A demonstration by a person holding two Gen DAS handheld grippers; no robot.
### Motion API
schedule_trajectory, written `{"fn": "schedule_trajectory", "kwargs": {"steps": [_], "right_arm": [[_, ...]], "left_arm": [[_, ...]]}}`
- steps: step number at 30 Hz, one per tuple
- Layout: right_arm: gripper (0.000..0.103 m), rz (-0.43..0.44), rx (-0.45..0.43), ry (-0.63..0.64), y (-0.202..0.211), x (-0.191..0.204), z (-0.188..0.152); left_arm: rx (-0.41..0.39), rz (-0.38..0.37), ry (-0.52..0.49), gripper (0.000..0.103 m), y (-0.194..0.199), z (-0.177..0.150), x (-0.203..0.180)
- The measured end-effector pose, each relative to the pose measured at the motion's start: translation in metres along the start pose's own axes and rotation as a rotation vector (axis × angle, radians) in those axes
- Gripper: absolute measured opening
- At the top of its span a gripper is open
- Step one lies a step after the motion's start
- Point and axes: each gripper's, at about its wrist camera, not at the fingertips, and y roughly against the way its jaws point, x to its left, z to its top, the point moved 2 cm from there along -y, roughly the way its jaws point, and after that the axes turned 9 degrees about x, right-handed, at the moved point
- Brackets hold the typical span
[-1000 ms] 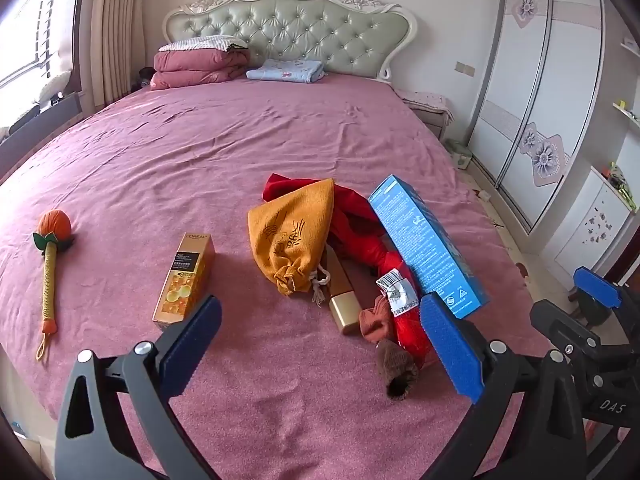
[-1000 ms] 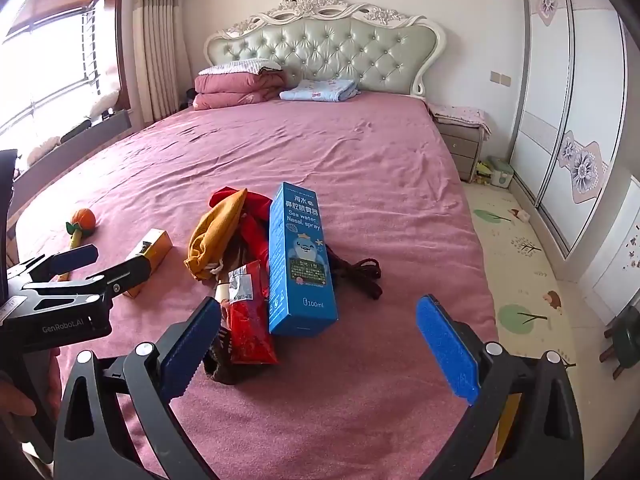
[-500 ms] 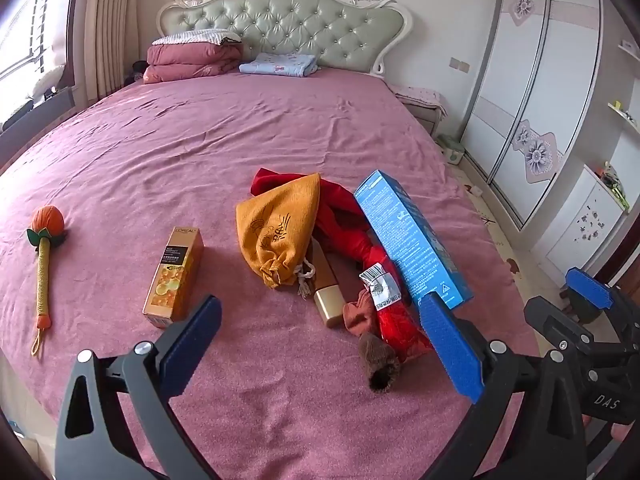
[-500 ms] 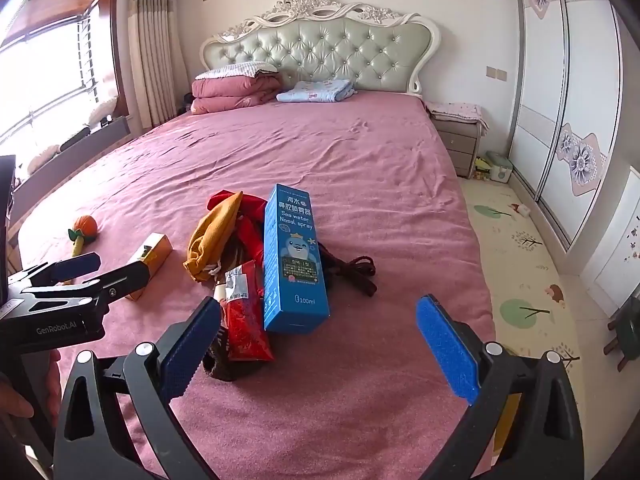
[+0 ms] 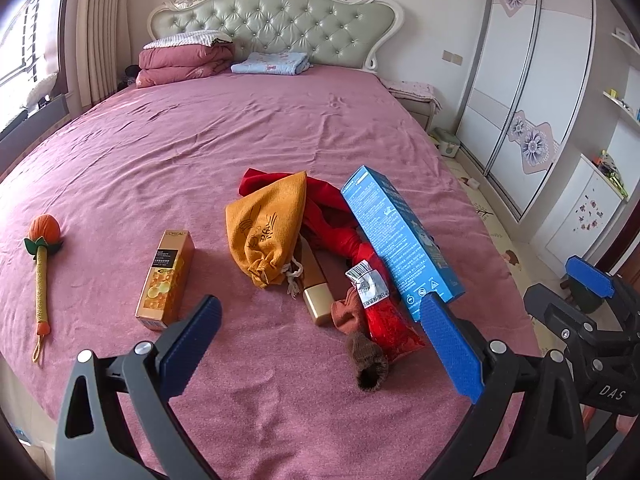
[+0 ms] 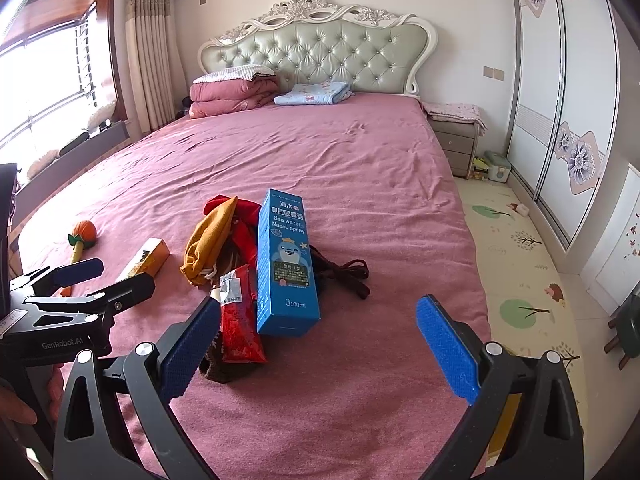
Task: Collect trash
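- Both grippers have edged closer to the blue box (image 6: 286, 264) on the bed (image 6: 360, 184).
- Left gripper (image 5: 320, 344) fingers apart, empty.
- Right gripper (image 6: 320, 344) fingers apart, empty.

Bare bedspread (image 6: 320, 392) before the blue box (image 6: 286, 264); red packet (image 6: 240, 320) crowding its left.

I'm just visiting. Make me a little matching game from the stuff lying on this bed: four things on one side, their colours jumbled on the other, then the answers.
Things:
1. nasal spray box
2. drawstring pouch
3. snack wrapper
4. folded blanket by the headboard

Colours:
A. red
B. light blue
C. mustard yellow
D. bright blue

Pairs: 1-D, 2-C, 3-A, 4-B
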Motion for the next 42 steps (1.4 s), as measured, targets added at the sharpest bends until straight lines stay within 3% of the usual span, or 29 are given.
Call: {"fn": "schedule_trajectory", "kwargs": {"steps": [42], "right_arm": [[0.094, 0.024, 0.014, 0.019, -0.007, 0.005, 0.006]], "left_arm": [[0.033, -0.008, 0.017, 0.099, -0.013, 0.001, 0.004]]}}
